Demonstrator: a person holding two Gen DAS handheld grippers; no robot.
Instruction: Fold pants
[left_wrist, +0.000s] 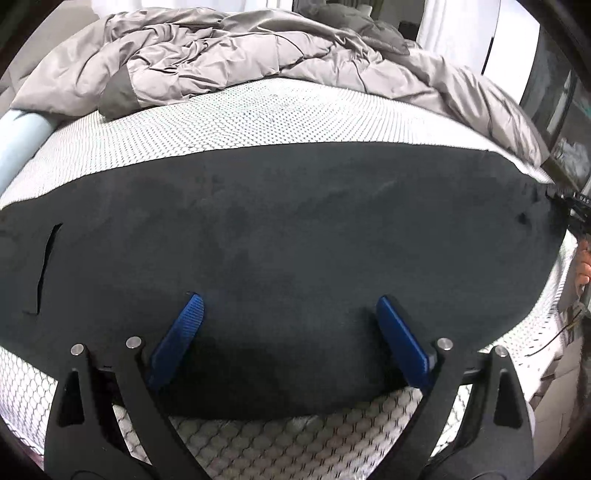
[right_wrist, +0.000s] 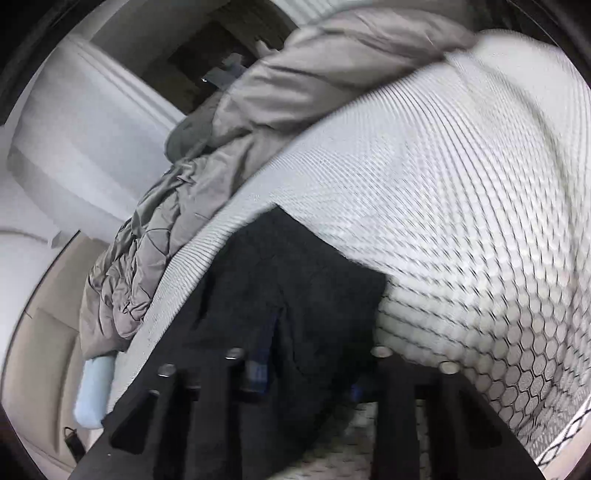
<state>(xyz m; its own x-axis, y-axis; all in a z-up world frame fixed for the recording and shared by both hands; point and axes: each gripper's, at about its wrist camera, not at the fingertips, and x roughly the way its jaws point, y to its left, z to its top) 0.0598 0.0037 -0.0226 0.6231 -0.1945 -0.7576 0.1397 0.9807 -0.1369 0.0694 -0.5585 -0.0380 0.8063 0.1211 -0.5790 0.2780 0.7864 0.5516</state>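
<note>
Mattress (left_wrist: 258, 122) with a white honeycomb-patterned cover fills both views, a rumpled grey duvet (left_wrist: 229, 51) heaped along its far side. Dark pants (left_wrist: 280, 236) lie spread flat across the near part of the bed. Over them the left gripper (left_wrist: 289, 306) hangs with its blue jaws wide apart, nothing between them. The right gripper (right_wrist: 306, 376) has its jaws closed on a bunched edge of the pants, in a blurred view.
</note>
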